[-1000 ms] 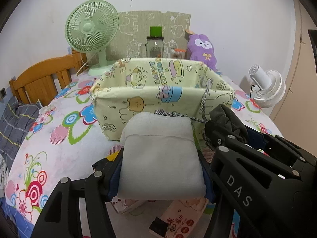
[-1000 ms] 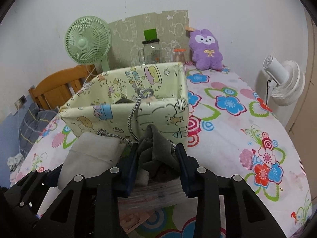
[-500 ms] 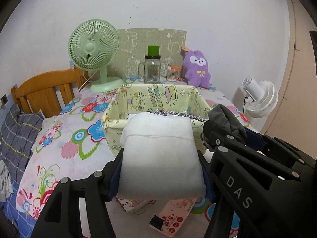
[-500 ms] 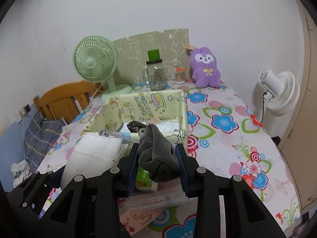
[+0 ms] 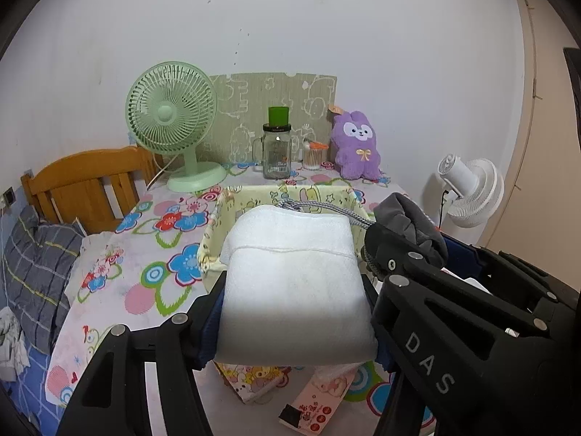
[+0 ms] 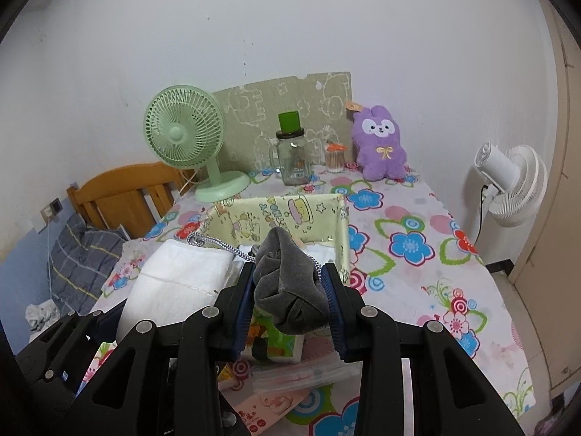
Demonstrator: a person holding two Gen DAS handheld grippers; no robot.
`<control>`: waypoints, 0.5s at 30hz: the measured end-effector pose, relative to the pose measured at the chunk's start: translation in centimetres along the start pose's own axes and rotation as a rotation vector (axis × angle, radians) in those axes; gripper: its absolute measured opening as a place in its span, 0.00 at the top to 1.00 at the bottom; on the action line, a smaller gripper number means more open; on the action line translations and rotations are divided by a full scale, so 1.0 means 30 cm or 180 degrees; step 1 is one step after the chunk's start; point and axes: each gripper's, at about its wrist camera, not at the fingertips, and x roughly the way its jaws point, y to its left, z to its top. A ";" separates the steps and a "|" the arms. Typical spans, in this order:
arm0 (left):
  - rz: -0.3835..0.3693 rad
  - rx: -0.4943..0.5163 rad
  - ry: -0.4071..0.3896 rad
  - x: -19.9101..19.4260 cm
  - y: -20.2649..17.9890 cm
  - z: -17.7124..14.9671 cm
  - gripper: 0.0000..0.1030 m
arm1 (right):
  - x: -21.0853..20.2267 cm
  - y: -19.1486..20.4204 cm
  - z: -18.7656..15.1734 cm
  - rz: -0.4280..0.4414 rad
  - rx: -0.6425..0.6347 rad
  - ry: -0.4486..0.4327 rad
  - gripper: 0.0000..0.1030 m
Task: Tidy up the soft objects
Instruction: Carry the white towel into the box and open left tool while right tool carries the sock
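The left claw point(image 5: 294, 312) grips a folded white towel point(image 5: 290, 283) and the right claw point(image 6: 288, 301) a grey cloth bundle point(image 6: 287, 287), both raised, the yellow fabric bin point(image 6: 326, 214) lying ahead at twelve o'clock

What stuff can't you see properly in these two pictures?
- Inside of the yellow fabric box: left wrist view, the white folded towel covers it.
- Packets under the grey cloth: right wrist view, half hidden by the right gripper.
- Print on the glass jar: too small in both views.
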 end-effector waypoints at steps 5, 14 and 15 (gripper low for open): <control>-0.0020 0.0002 -0.0013 0.008 0.003 0.032 0.35 | 0.003 0.006 0.028 0.0005 -0.0010 -0.0012 0.61; -0.0027 -0.0010 -0.0052 0.038 0.016 0.091 0.35 | 0.039 0.013 0.100 0.0027 -0.0030 -0.0034 0.61; -0.0026 -0.0011 -0.0058 0.043 0.019 0.097 0.35 | 0.044 0.014 0.106 0.0028 -0.0032 -0.0039 0.61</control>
